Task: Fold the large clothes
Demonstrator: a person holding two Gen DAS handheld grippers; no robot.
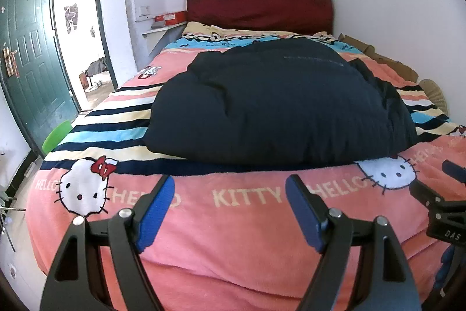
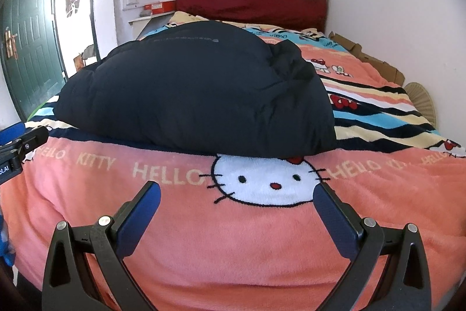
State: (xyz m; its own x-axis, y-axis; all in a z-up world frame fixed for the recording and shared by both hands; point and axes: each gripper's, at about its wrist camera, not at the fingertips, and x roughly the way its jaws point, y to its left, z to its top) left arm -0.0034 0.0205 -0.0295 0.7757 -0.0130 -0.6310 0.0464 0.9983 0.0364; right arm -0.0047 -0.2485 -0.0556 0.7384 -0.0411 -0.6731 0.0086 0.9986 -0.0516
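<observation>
A dark navy padded jacket lies in a folded, puffy bundle on the bed, across the striped part of the blanket; it shows again in the right wrist view. My left gripper hovers over the pink front of the blanket, short of the jacket's near edge, open with nothing between its blue pads. My right gripper is also open and empty, just before the jacket's near right corner. Each gripper's tip appears at the edge of the other's view.
The bed carries a pink, striped cartoon-cat blanket and a dark red headboard. A green door stands open at the left beside a green chair. Cardboard and a woven fan lie along the right wall.
</observation>
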